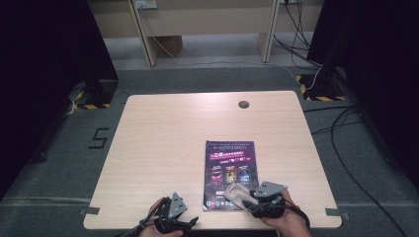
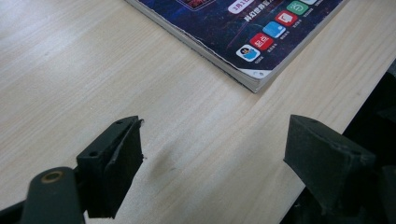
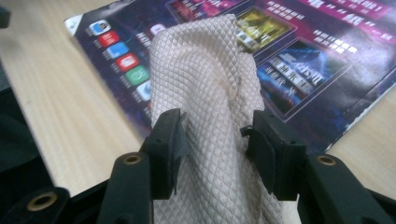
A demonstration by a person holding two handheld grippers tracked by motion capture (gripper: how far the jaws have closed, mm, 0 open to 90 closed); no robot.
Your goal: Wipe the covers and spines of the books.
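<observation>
Cloth [image 3: 205, 107] bunched in my right tool [image 3: 212, 140], jaws clamped on its sides, draped onto the magazine [image 3: 299, 60] cover near its front edge — held bundled so I can wipe the cover, I reckon. Magazine lies flat on the table [image 1: 163, 148], near side. Left tool [image 2: 212, 154] rests beside the magazine's corner, jaws apart, nothing between; probably ready to pin it.

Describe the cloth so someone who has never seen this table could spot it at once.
Start at the table and find the dark magazine near its front edge. On the magazine's near end lies the cloth, bunched between the jaws of the right hand-held gripper. It is pale beige with a diamond weave.
</observation>
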